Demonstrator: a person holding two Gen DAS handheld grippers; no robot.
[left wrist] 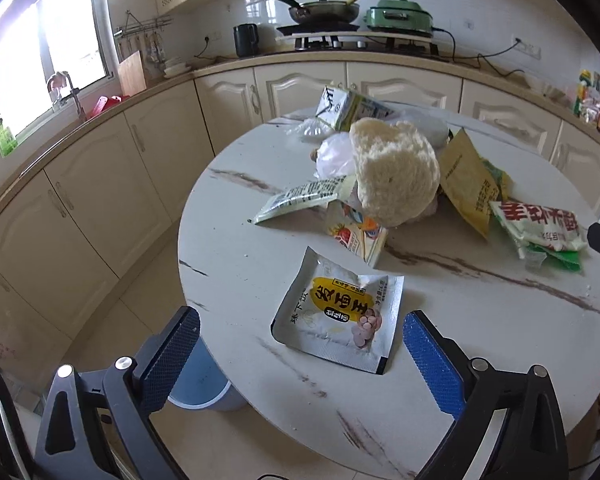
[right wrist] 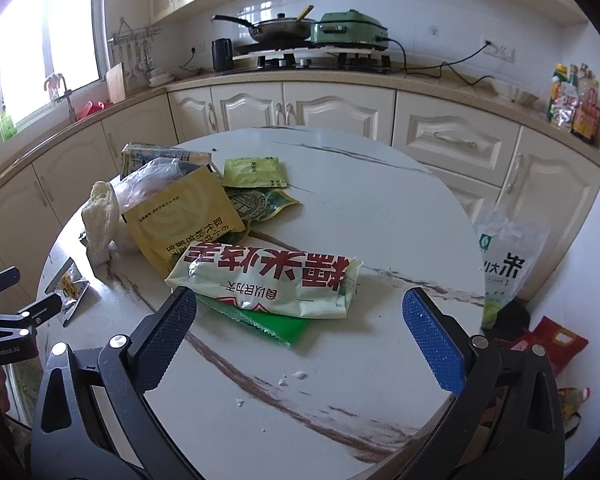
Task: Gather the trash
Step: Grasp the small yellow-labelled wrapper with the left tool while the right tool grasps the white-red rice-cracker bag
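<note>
With both grippers, left [left wrist: 300, 340] and right [right wrist: 300, 320], spread apart, we see a rice bag [right wrist: 504, 264] at three o'clock only from the right.

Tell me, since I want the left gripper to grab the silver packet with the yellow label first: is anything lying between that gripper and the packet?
Nothing visible. The left gripper is open, and the silver packet lies flat and alone on the bare marble table just ahead of it. The rest of the trash pile sits farther back, apart from it.
</note>
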